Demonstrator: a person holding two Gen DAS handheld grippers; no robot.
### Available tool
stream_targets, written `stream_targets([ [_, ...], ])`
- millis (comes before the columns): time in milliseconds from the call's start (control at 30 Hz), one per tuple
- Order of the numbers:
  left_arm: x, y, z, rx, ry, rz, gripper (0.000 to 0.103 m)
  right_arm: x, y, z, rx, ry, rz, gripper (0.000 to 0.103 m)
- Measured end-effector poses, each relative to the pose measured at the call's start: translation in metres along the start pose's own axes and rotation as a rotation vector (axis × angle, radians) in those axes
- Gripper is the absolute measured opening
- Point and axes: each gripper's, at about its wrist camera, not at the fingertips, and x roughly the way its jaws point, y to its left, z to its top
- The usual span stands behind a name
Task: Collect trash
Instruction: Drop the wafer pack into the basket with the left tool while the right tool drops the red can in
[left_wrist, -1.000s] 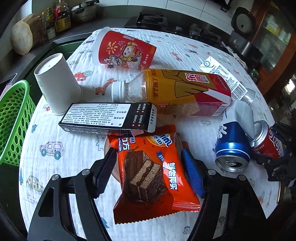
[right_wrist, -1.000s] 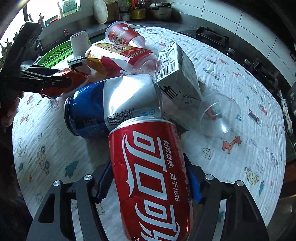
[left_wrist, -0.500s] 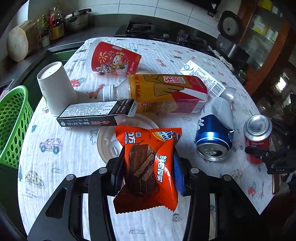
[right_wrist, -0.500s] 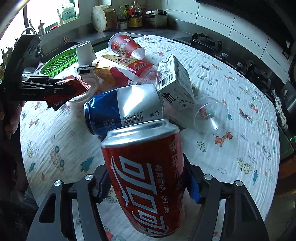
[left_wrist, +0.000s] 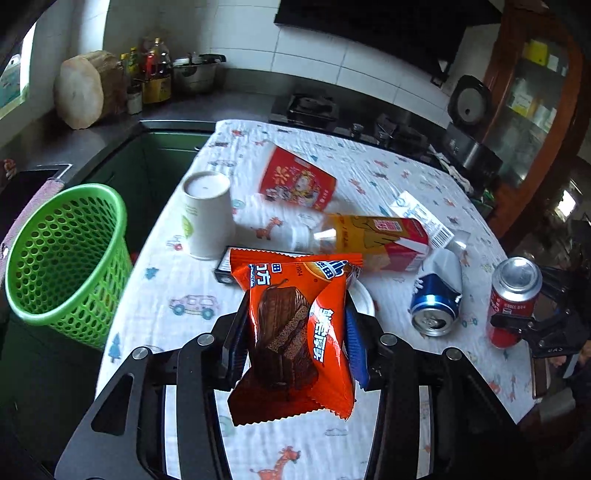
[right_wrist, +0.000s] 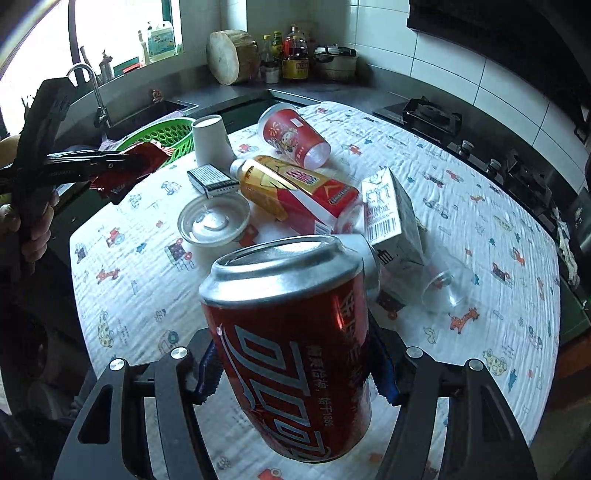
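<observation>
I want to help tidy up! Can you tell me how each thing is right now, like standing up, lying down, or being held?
Snack packet: held in left tongs, lifted.
Red can: held in right tongs, lifted, tilted.
Blue can: lying down, dented, opened.
White paper cup: standing upside down.
Red cup: lying down.
Yellow bottle: lying down.
Clear cup: lying down.
Green basket: upright.

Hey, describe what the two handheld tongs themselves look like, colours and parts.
Both tongs, left and right, share one build: matte black angular linkage arms with cut-out slots, round silver bolts at the joints, and blue ribbed pads lining the fingers. No cables or sleeves show.
</observation>
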Motion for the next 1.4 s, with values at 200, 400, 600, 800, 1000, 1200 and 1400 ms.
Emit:
stream_targets([
  [200, -0.015, 0.083, 0.027, -0.102, -0.054, 0.156, 0.045, 0.006, 0.028, 0.042, -0.048, -0.031, 0.037, 0.063],
  [400, -0.007, 0.165, 0.046, -0.192, -0.063, 0.290, 0.045, 0.027, 0.061, 0.091, -0.094, -0.054, 0.082, 0.063],
  [600, 0.012, 0.230, 0.045, -0.280, -0.035, 0.348, 0.047, 0.045, 0.095, 0.137, -0.142, -0.075, 0.122, 0.063],
  [800, 0.026, 0.265, 0.033, -0.366, -0.020, 0.337, 0.054, 0.065, 0.127, 0.179, -0.182, -0.090, 0.150, 0.063],
  [1000, 0.029, 0.279, 0.028, -0.385, -0.045, 0.350, 0.072, 0.091, 0.154, 0.215, -0.201, -0.091, 0.185, 0.063],
  [1200, 0.019, 0.286, 0.019, -0.402, -0.062, 0.346, 0.076, 0.114, 0.177, 0.243, -0.210, -0.093, 0.215, 0.063],
  [1400, -0.003, 0.282, 0.002, -0.392, -0.092, 0.369, 0.081, 0.137, 0.204, 0.277, -0.215, -0.109, 0.240, 0.063],
])
